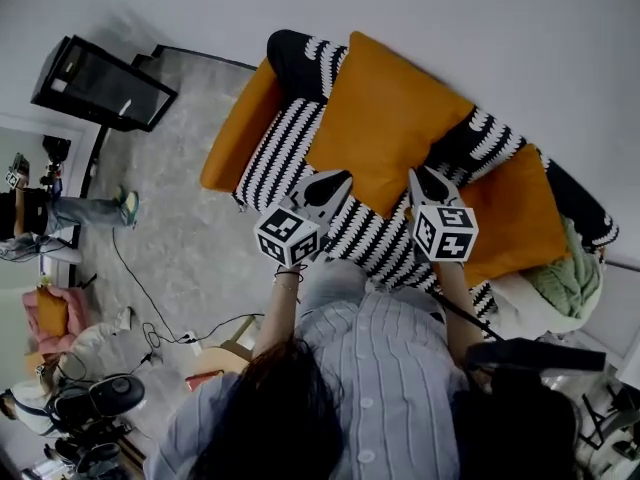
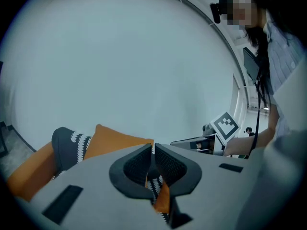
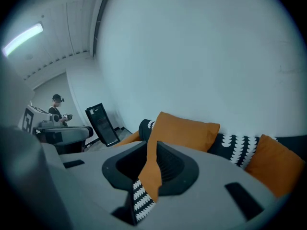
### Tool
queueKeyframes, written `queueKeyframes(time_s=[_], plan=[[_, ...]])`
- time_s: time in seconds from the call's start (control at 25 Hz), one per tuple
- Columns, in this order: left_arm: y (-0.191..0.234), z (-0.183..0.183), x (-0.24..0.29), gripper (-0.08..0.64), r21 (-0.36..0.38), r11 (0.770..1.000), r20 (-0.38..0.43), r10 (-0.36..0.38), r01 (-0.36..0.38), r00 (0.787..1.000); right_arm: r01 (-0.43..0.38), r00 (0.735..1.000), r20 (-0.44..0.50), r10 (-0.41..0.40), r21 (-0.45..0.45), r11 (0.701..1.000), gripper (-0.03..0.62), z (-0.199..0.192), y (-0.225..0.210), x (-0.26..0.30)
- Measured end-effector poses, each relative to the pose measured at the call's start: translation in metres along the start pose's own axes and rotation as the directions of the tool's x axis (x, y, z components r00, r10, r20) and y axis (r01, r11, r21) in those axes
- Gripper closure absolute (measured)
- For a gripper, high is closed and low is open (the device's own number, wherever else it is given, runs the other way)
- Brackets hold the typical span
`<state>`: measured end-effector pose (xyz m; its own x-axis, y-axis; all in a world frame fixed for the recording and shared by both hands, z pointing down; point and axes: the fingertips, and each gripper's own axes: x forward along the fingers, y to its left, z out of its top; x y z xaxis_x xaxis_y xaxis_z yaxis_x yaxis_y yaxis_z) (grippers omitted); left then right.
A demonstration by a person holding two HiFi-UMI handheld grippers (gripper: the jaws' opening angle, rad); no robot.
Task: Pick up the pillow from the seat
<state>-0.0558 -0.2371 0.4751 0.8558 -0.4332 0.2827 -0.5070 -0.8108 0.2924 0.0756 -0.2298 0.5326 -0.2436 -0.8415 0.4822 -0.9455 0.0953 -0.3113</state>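
Note:
A large orange pillow (image 1: 385,118) leans against the back of a black-and-white patterned sofa (image 1: 290,143). Both grippers hover over the seat at the pillow's lower edge. My left gripper (image 1: 343,178) is near its lower left part, my right gripper (image 1: 413,173) near its lower right part. In the left gripper view the jaws (image 2: 152,146) are shut with nothing held, and the pillow (image 2: 117,138) lies ahead to the left. In the right gripper view the jaws (image 3: 152,145) stand almost closed. The pillow (image 3: 187,128) shows ahead and through the narrow slit, apart from the pads.
A second orange pillow (image 1: 515,213) lies on the sofa's right end, beside a green cloth (image 1: 570,278). An orange cushion (image 1: 240,128) hangs at the sofa's left side. On the floor are a black cabinet (image 1: 100,83) and cables (image 1: 150,308). Another person (image 1: 40,213) stands at far left.

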Motion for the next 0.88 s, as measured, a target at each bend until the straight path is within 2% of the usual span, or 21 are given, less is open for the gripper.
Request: queueKeyframes(time_s=[0.12, 0.28, 0.48, 0.68, 0.88], plan=[[0.035, 0.009, -0.003, 0.548, -0.015, 1.0, 0.002, -0.01, 0.01, 1.0, 0.042, 0.999, -0.014, -0.042, 0.004, 0.999, 0.523, 0.007, 0.004, 0.018], [0.066, 0.004, 0.006, 0.548, -0.009, 1.0, -0.02, -0.013, 0.013, 1.0, 0.09, 0.996, -0.026, -0.09, 0.004, 0.996, 0.523, 0.004, -0.014, 0.029], [0.108, 0.004, 0.023, 0.548, 0.003, 0.999, -0.058, -0.054, 0.055, 0.997, 0.167, 0.986, -0.029, -0.166, 0.02, 0.986, 0.523, 0.007, -0.035, 0.042], [0.138, -0.003, 0.047, 0.548, 0.019, 0.993, -0.101, -0.11, 0.113, 0.989, 0.181, 0.983, -0.041, -0.179, 0.053, 0.982, 0.522, 0.004, -0.049, 0.057], [0.167, -0.017, 0.08, 0.541, 0.084, 0.983, -0.191, -0.147, 0.166, 0.97, 0.209, 0.977, -0.047, -0.206, 0.051, 0.977, 0.522, 0.0, -0.07, 0.074]])
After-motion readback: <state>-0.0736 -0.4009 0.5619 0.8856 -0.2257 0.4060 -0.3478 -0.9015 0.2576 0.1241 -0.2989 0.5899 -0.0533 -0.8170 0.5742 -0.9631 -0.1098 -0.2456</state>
